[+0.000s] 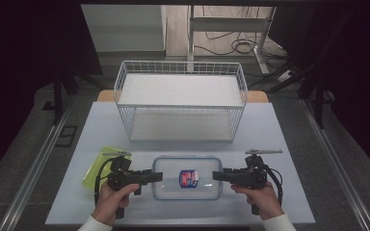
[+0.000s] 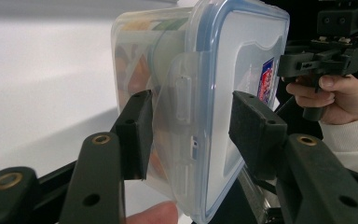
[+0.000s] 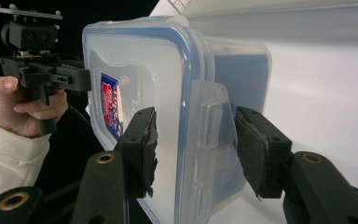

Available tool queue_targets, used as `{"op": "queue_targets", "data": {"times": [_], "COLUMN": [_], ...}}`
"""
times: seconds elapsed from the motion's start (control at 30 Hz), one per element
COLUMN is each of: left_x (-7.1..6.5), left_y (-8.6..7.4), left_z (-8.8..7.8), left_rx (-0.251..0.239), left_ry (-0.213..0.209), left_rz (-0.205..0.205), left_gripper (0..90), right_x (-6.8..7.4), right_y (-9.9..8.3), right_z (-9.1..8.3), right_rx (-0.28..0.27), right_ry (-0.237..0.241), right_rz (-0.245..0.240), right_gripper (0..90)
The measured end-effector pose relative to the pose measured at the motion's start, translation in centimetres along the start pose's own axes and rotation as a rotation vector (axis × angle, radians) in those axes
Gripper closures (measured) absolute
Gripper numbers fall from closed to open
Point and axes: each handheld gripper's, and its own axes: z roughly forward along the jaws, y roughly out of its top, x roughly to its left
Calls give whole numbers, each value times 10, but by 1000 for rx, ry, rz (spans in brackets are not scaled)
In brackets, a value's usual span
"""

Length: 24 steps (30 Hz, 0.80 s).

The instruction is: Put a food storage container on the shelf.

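A clear plastic box point(image 1: 187, 178) with a blue-rimmed lid and a red-and-blue label lies near the table's front edge, between my two grippers. My left gripper point(image 1: 156, 177) lies on its side and is shut on the box's left end. In the left gripper view its pads point(image 2: 137, 130) press the base and the lid of the box point(image 2: 223, 70) around a latch, and orange and green contents show through the wall. My right gripper point(image 1: 219, 175) holds the right end the same way, its pads point(image 3: 256, 149) closed on the box point(image 3: 140, 70).
A white two-tier wire basket point(image 1: 180, 103) stands at the back middle of the light table point(image 1: 279, 130). A yellow-green flat piece point(image 1: 96, 171) lies by my left hand. Dark floor and table legs lie beyond.
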Motion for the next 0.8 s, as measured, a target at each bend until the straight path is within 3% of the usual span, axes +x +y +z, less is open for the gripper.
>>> {"op": "queue_targets", "data": {"times": [0.8], "left_x": [-17], "left_y": [10], "left_z": [-18], "left_rx": [-49], "left_ry": [-8], "left_rz": [62], "left_gripper": [523], "right_x": [25], "right_y": [13], "right_z": [-15], "right_rx": [-63], "right_ry": [-9], "right_rz": [-85], "right_gripper": [500]}}
